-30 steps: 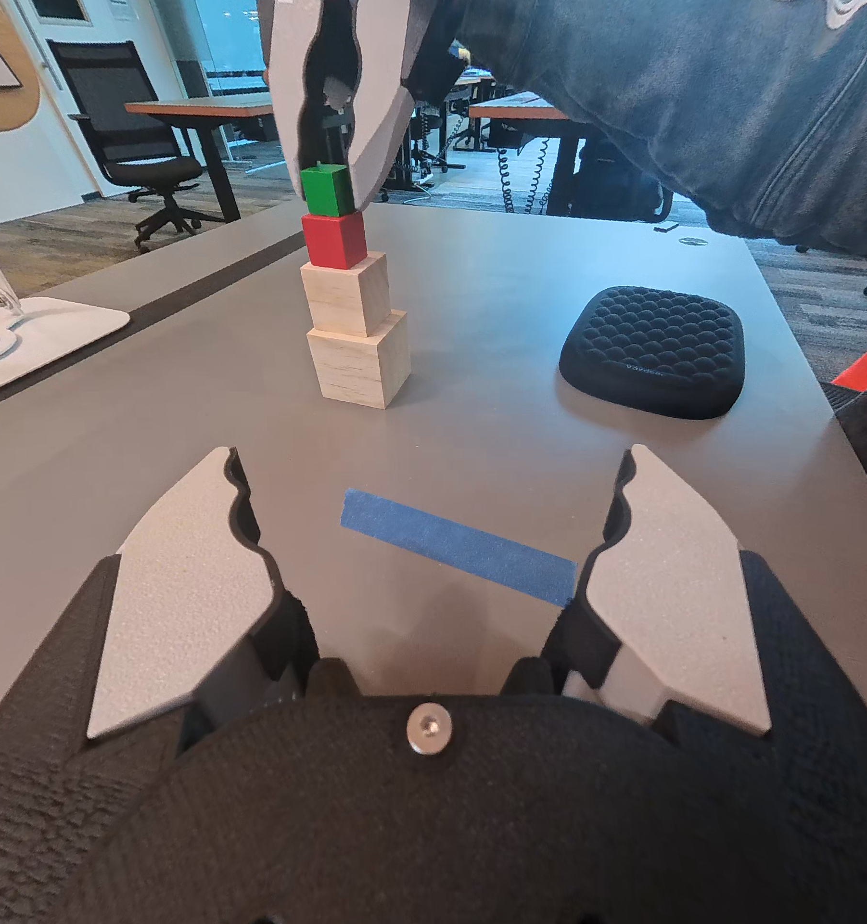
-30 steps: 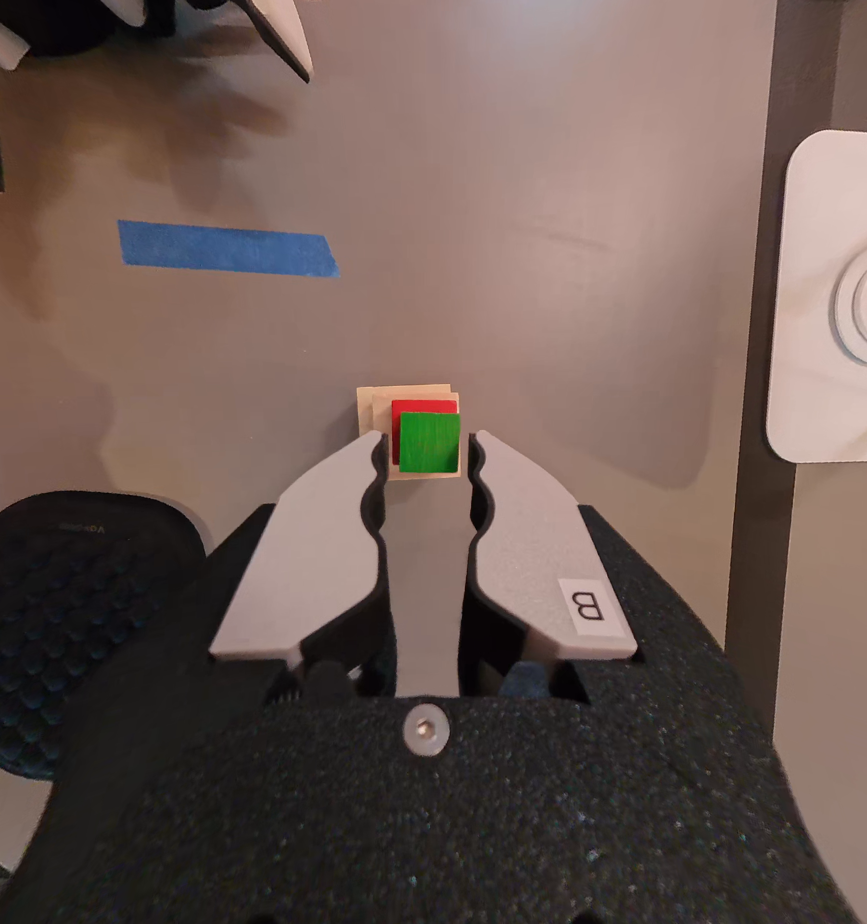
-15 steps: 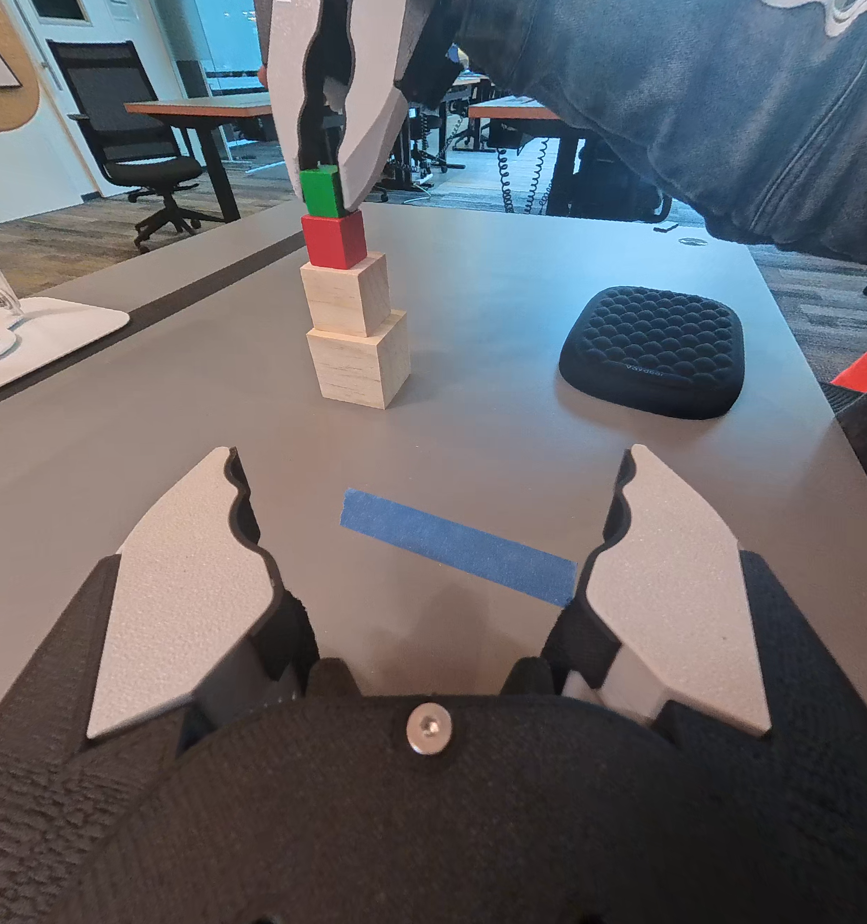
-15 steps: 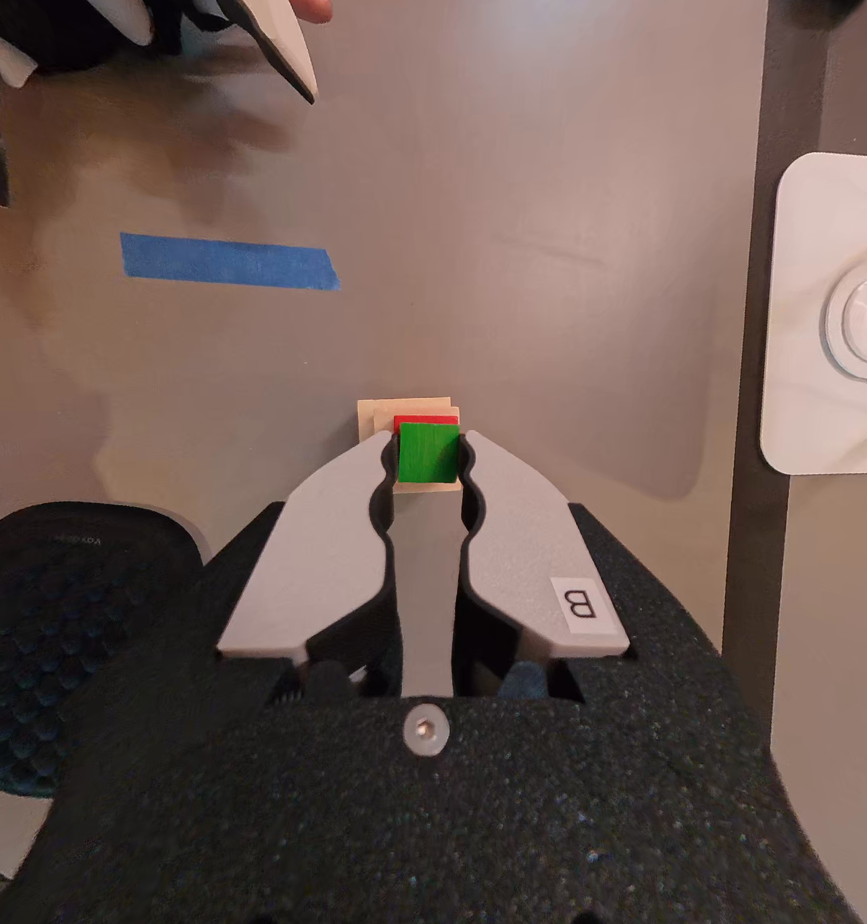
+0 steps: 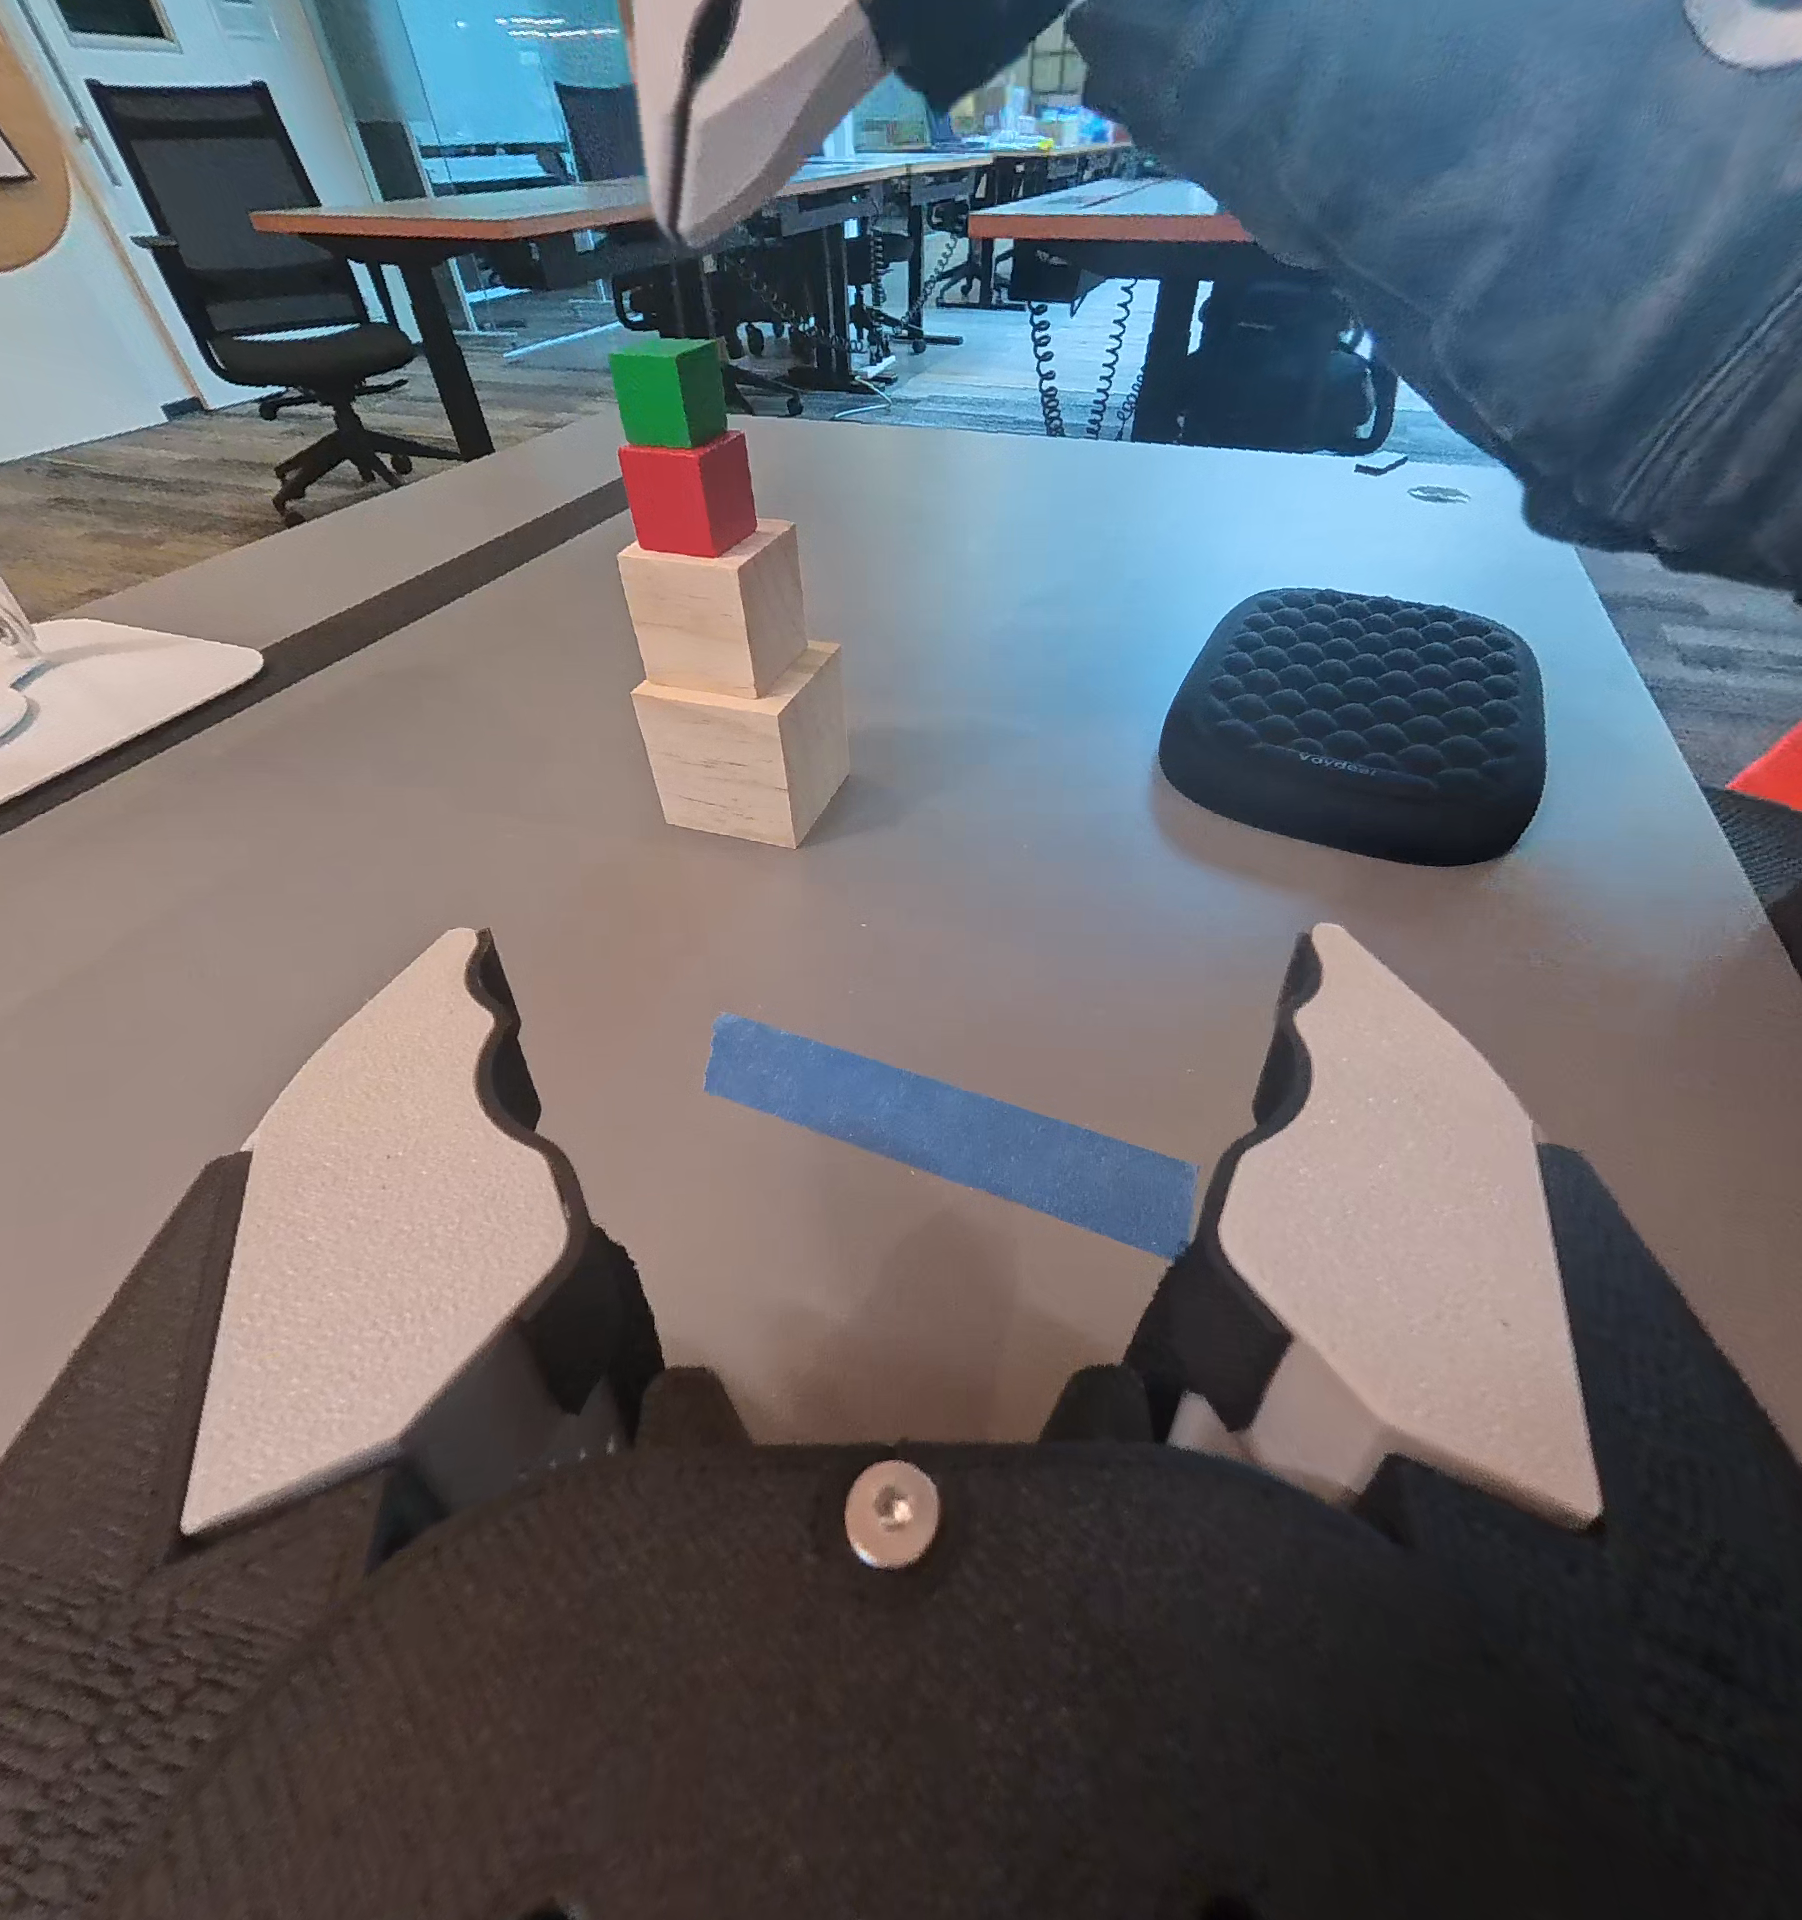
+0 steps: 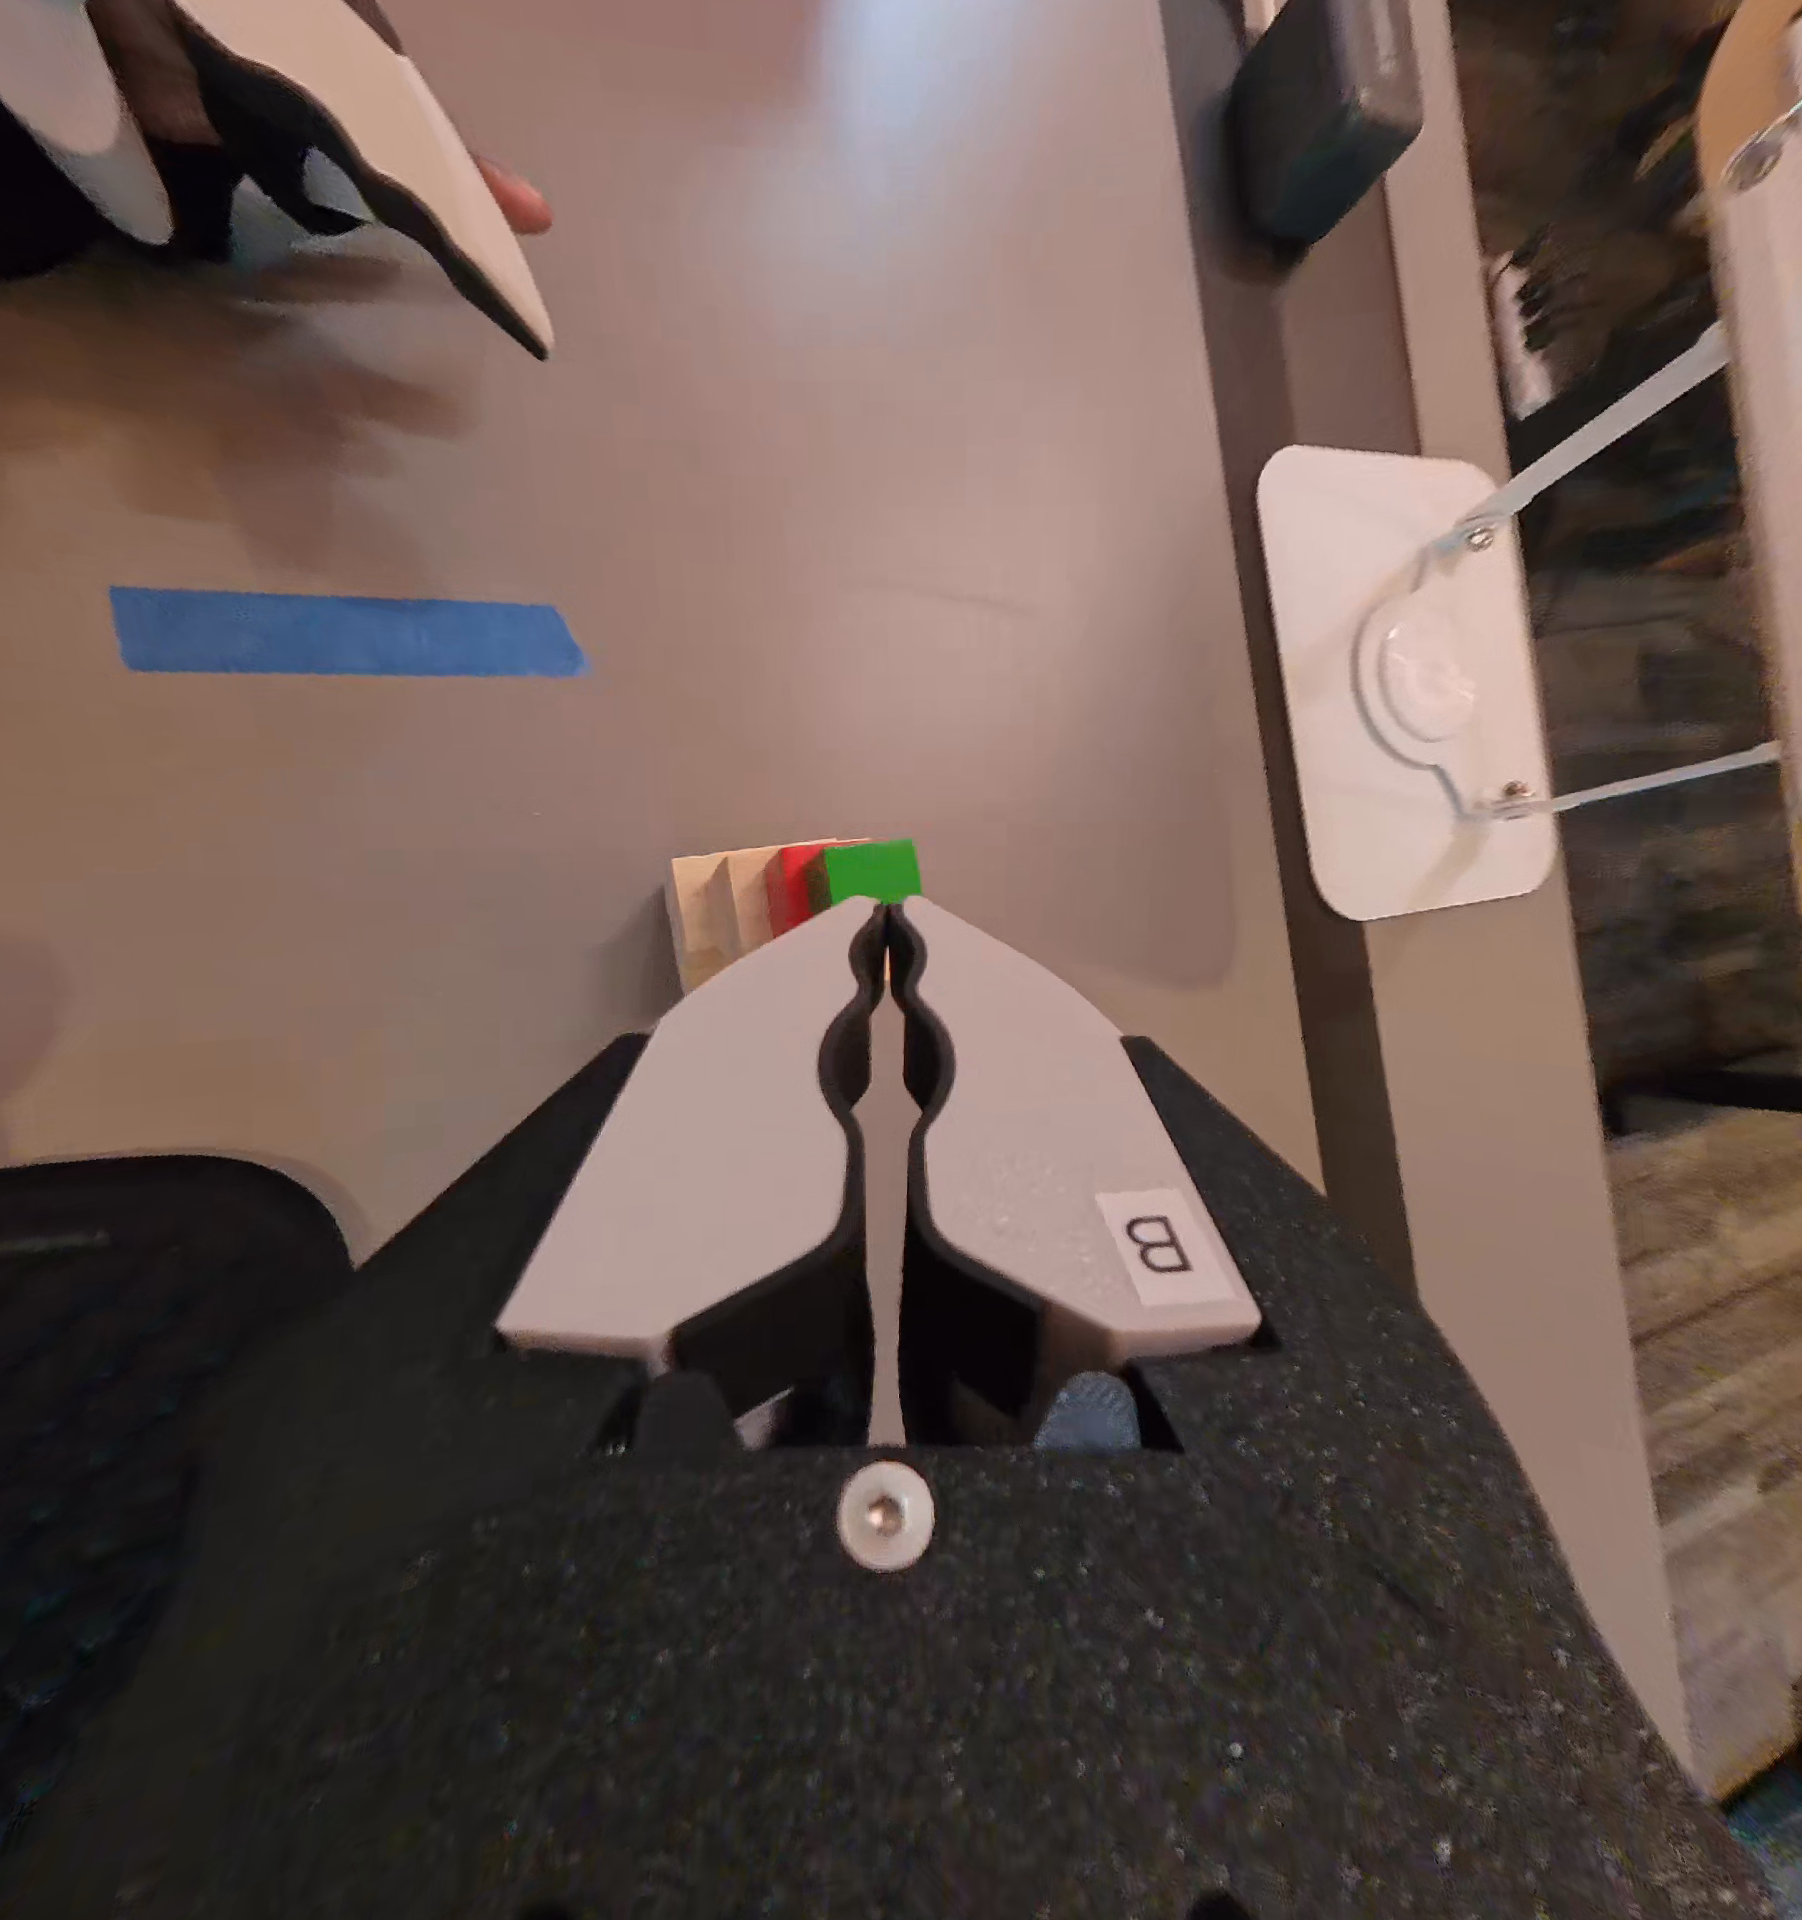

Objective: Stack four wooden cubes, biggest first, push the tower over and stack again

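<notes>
left wrist: low, level across table (image 5: 980, 582) | right wrist: above, facing down | shared: cube tower (image 5: 715, 582)

jaws shut, empty, above green cube (image 6: 873, 871)

Left gripper (image 5: 892, 1039) held low, pointing forward, its two fingers spread wide apart, nothing between them. Right gripper (image 6: 884, 914) held high, pointing down, fingertips closed together on nothing. Dark sleeve (image 5: 1499, 260) reaching in behind it.

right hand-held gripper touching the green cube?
Apart. Left wrist view shows the right hand-held gripper, shut, hanging above the green cube with open background between them.
</notes>
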Tool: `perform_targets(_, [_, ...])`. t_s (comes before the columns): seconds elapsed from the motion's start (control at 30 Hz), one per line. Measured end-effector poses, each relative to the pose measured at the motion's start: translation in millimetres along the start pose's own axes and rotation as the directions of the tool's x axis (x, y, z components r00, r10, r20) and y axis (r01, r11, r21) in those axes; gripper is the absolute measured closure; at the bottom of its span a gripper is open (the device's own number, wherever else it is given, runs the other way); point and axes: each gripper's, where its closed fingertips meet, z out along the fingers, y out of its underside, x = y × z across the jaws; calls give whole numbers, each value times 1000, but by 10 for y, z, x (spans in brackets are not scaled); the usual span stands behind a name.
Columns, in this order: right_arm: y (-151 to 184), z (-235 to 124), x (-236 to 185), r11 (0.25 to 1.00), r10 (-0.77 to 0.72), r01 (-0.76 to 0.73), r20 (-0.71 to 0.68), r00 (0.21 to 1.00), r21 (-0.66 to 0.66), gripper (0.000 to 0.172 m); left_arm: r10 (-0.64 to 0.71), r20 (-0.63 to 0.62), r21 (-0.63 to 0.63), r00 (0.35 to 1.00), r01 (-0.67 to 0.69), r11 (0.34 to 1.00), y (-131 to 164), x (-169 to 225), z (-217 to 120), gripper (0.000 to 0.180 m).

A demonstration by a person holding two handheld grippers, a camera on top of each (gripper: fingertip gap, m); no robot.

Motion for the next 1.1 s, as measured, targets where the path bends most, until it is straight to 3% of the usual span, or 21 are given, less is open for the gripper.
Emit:
perform_targets(0.27, [241, 18, -9, 998, 59, -58, 37, 998, -18, 172, -1, 3, 2, 1000, 1, 1000, -2, -3, -2, 45])
perform_targets(0.47, [563, 225, -409, 987, 143, -126, 179, 973, -104, 172, 3, 1, -2, 1000, -3, 1000, 3, 4, 2, 45])
perform_targets(0.6, [565, 417, -633, 980, 197, -185, 208, 958, -76, 172, 2, 1, -2, 1000, -2, 1000, 3, 2, 2, 45])
perform_targets(0.83, [344, 588, -641, 912, 393, -395, 41, 919, 112, 172, 9, 0, -4, 1000, -9, 1000, 5, 9, 4, 45])
perform_targets(1.1, [345, 695, -530, 906, 419, -401, -150, 896, 136, 172, 41, -7, -19, 999, -41, 999, 23, 46, 16, 45])
